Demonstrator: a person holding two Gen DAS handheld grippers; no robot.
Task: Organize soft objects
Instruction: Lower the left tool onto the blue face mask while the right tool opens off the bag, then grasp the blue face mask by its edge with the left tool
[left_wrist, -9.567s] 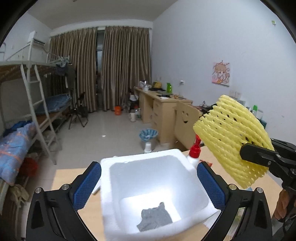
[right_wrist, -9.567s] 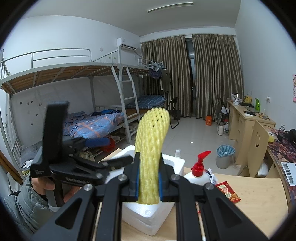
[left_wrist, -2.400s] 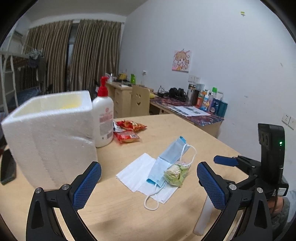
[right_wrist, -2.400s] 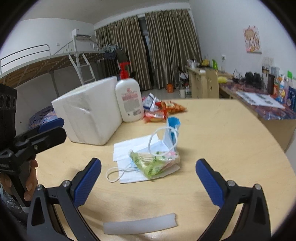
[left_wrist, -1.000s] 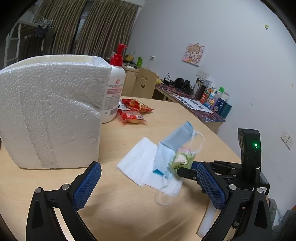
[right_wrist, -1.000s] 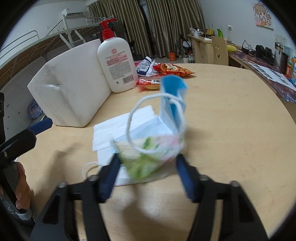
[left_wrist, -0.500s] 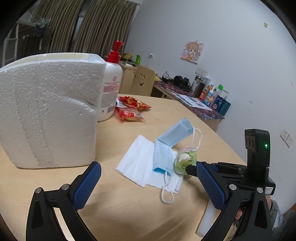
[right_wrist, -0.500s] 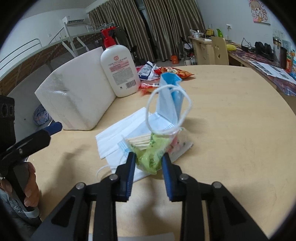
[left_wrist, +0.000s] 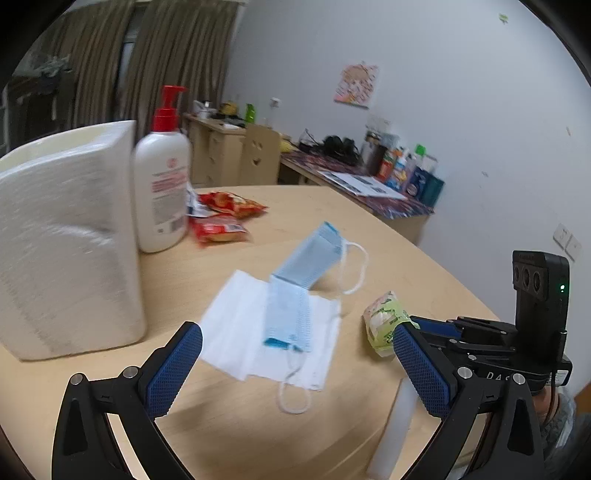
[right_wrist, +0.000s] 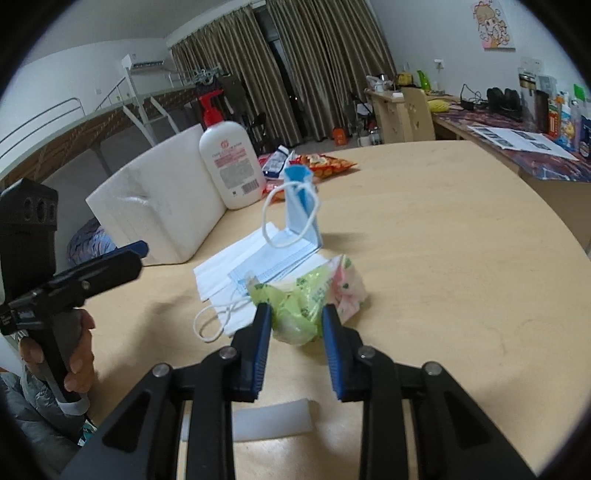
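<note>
Your right gripper (right_wrist: 295, 319) is clenching the small green packet (right_wrist: 308, 293) low in the centre of the right wrist view, both blue pads pressing into its crinkled end, and the packet is sitting just clear of the face masks. Your left gripper (left_wrist: 291, 369) is hanging with its jaws spread wide and nothing between them, at the bottom of the left wrist view. In that view the same packet (left_wrist: 384, 321) is showing at middle right, pinched at the tip of the other tool, near but apart from the masks.

Just beyond the packet, you are leaving a blue face mask (left_wrist: 295, 295) lying folded over a white one (left_wrist: 240, 332) at the centre of the frame, its far half standing up off the table (left_wrist: 369, 229) and its ear loops trailing. A white foam strip (right_wrist: 273, 421) is lying at the bottom edge, right under your right gripper.

Farther back, toward the upper left, the white foam box (left_wrist: 66, 236) is standing with the pump bottle (left_wrist: 160, 184) just beside it and red snack packets (left_wrist: 221, 218) behind.

As a judgement, you are only partway through: one soft item is in hand and not yet placed, presumably bound for the box, while the two masks and the foam strip are waiting on the table. What the box holds cannot be seen from either view.
</note>
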